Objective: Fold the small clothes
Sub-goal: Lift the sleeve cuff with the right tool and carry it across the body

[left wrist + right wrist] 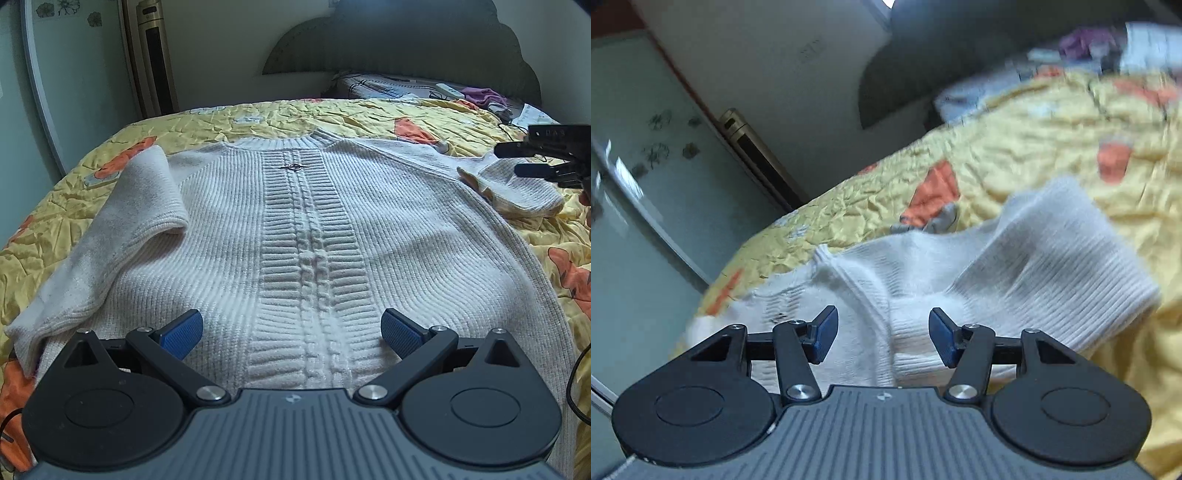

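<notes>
A cream ribbed knit sweater (306, 229) lies flat, front up, on the bed, its left sleeve (147, 192) folded over the body. My left gripper (291, 332) is open and empty just above the sweater's hem, either side of the cable stripe. My right gripper (517, 158) shows at the right edge beside the right sleeve (517, 188). In the right wrist view that gripper (882, 334) is open, its fingers either side of a bunched fold of the right sleeve (1052, 266), with the fabric between the jaws.
A yellow quilt (332, 114) with orange patches covers the bed. Pillows and small items (461, 92) lie by the dark headboard (406, 44). A tall heater (151, 55) and a mirror stand at the left. A black cable (572, 384) hangs at the right.
</notes>
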Tool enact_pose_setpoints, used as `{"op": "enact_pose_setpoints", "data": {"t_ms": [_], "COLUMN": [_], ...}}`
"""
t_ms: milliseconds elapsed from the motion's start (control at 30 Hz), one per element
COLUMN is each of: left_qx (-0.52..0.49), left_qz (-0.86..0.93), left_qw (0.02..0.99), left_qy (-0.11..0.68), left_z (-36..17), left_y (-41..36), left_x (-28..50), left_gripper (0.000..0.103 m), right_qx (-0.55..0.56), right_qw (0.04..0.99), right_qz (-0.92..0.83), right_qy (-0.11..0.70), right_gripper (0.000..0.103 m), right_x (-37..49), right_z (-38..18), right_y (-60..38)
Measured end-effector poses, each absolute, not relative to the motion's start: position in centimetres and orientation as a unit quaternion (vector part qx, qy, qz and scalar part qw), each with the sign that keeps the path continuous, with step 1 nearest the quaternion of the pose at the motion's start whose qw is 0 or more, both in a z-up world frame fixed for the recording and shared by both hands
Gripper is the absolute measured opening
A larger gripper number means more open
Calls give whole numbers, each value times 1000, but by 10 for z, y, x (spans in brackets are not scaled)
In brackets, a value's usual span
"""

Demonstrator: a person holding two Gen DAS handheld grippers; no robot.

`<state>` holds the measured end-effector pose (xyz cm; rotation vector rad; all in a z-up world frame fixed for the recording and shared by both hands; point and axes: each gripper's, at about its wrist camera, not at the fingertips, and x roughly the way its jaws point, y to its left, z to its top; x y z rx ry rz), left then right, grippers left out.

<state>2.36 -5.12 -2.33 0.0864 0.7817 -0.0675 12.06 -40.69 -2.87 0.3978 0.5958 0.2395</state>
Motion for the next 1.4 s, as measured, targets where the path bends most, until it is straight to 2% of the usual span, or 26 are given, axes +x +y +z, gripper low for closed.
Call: {"op": "enact_pose_setpoints", "data": {"t_ms": [133,167,233,433,700,967,1167,1400], "left_qx": [40,43,48,52,48,47,48,48], "left_qz": [-40,-40,-40,-42,-37,-36,-34,-34], "left_qw": [922,921,921,920,919,918,918,918], "left_qy": [384,384,385,385,389,391,392,392], "left_z": [-27,-28,-29,-28,-28,-30,-32,-31], "left_y": [-55,-56,-59,-59,-58,-58,-58,-58], "left_x": [24,24,25,25,27,28,30,30], "left_gripper": [103,103,103,103,103,103,103,103], "right_qx": [-106,-167,-238,-257,-239,-297,-275,-317], "right_qw": [962,954,935,926,946,922,927,925], "right_qz": [46,38,41,60,2,38,48,-5], "right_qy": [249,246,258,268,219,244,250,210], "right_gripper": [58,61,56,56,56,56,56,57], "right_x": [88,82,77,84,104,101,99,116], "right_z": [-26,-34,-50,-68,-66,-81,-80,-88], "right_y": [-385,-380,-374,-365,-363,-346,-350,-343]}}
